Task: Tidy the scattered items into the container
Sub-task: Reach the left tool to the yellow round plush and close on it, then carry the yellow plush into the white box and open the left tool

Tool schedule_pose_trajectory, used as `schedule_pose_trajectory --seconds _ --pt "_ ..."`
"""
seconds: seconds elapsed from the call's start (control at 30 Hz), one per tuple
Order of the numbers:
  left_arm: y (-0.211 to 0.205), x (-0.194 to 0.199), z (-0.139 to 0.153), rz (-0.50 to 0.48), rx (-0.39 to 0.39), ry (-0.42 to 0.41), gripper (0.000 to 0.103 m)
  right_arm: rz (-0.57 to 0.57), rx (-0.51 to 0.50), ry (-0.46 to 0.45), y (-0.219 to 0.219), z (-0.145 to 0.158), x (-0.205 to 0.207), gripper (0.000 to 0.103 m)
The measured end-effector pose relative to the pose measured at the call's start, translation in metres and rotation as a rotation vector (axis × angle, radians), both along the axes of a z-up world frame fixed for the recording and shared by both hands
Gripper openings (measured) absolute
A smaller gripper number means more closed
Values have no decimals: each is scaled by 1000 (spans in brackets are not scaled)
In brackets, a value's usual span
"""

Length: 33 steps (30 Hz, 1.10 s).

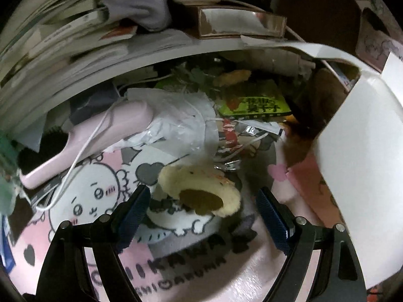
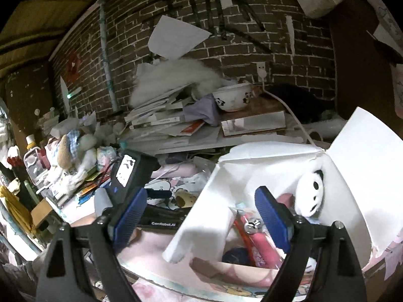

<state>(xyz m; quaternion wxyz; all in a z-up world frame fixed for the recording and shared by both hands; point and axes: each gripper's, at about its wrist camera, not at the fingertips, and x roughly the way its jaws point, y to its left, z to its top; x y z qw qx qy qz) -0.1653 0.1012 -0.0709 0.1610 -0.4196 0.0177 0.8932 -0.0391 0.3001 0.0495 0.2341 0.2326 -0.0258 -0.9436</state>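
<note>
In the left wrist view my left gripper (image 1: 202,191) is open just above a cream plush piece with a brown oval patch (image 1: 194,178), which lies on the pink cartoon mat (image 1: 83,201). Neither blue pad touches it. The right wrist view shows my right gripper (image 2: 202,192) open and holding nothing at the near left wall of the white cardboard box (image 2: 252,171). Inside the box lie a white panda plush (image 2: 308,196), a pink item (image 2: 262,246) and a dark blue thing (image 2: 236,254). The same cream plush (image 2: 185,198) lies left of the box, beside the left gripper's black housing (image 2: 131,173).
A pink brush-like device (image 1: 100,136) with a white cable, a clear plastic bag (image 1: 176,115) and a green-yellow packet (image 1: 254,103) lie beyond the plush. The box's white flap (image 1: 365,151) stands on the right. A shelf with books and a panda bowl (image 2: 233,98) overhangs the back.
</note>
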Motion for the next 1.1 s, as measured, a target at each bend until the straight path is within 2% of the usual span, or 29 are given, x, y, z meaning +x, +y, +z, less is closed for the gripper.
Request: schedule_pose_trajectory --seconds 0.07,0.1,0.13,0.23,0.6,1.1 --pt "2 -2 -2 -12 -4 -5 83 0 -7 -7 3 -1 -1 86" --pt "2 -3 -3 -13 -6 -10 78 0 -10 -10 4 -2 -1 86" --pt "2 -3 -4 -17 -6 -17 68 -1 -13 -13 5 -2 -1 86" --pt "2 -2 -4 -26 -18 -17 56 -4 -21 -20 7 -4 -2 86" --pt "-1 9 2 -36 -17 10 54 0 -25 -37 5 -8 -6 87" --pt "-30 69 60 28 -36 103 54 -37 12 -45 -6 -17 -17 87"
